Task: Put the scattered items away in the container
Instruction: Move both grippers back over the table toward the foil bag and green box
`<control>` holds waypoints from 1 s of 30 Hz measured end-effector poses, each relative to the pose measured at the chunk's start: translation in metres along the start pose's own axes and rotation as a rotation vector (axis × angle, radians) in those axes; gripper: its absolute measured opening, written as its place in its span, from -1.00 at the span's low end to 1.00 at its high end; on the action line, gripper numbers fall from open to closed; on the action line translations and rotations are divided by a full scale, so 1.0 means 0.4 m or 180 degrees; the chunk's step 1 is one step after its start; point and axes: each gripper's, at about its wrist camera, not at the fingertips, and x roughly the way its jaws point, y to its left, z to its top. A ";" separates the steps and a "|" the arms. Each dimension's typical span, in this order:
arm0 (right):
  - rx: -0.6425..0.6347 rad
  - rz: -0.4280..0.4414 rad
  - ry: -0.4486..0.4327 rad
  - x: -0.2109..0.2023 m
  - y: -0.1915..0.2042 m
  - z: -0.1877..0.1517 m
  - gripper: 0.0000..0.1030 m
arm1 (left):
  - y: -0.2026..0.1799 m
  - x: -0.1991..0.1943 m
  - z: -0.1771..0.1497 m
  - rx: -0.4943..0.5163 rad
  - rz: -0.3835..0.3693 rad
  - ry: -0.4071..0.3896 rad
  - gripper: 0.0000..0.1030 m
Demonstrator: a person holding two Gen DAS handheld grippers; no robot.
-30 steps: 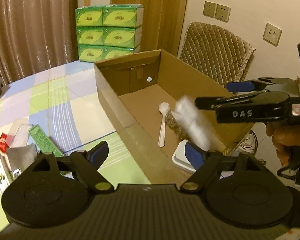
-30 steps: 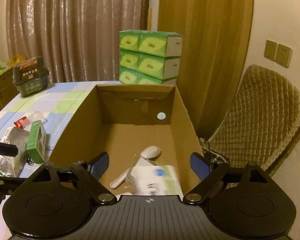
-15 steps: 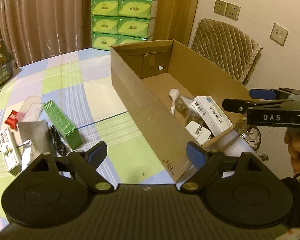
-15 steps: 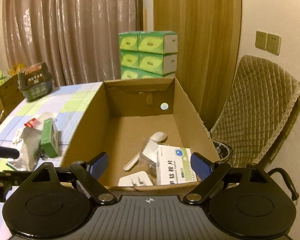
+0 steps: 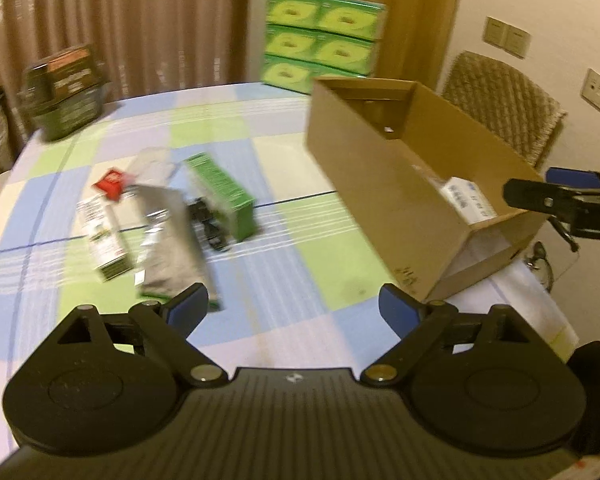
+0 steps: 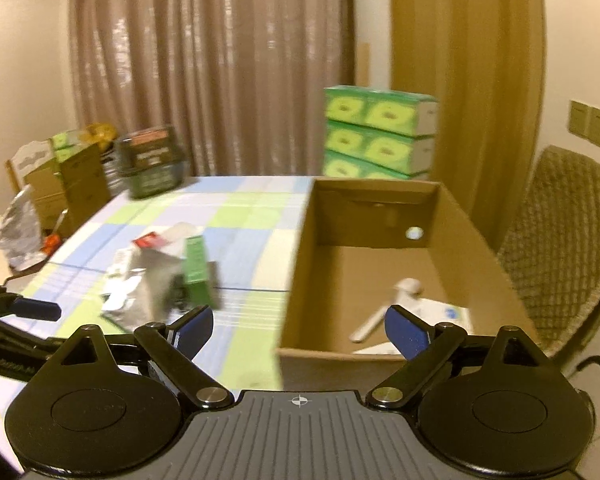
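Domestic room, dining or living area of a home. Evidence: desk (image 5: 260, 140) under a checked blue, green and white cloth; floor-length pleated curtains (image 6: 204, 68); chair with quilted cushion cover (image 6: 564, 240); stacked green tissue packs (image 6: 376, 136); wall switch plates (image 5: 506, 37) on cream plaster; wood-panelled door (image 6: 464, 80); assorted cartons and household clutter (image 6: 60, 176) at the room's edge.

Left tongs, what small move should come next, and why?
Probably ease the left tongs toward the green box in the pile on the tablecloth. They are opening with nothing between them, and that pile is still outside the cardboard box.
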 end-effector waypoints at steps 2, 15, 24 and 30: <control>-0.0048 0.0069 0.0011 0.002 0.033 -0.003 0.77 | 0.027 -0.021 -0.012 -0.0059 0.0067 -0.0012 0.75; -0.0284 0.0315 0.0150 0.044 0.156 -0.017 0.77 | 0.169 -0.117 -0.080 -0.0379 0.0317 -0.0057 0.76; -0.0409 0.0365 0.0227 0.092 0.199 -0.016 0.77 | 0.212 -0.116 -0.091 -0.0478 0.0304 -0.0064 0.76; -0.0451 0.0360 0.0256 0.139 0.208 -0.003 0.77 | 0.231 -0.099 -0.085 -0.0480 0.0282 -0.0055 0.76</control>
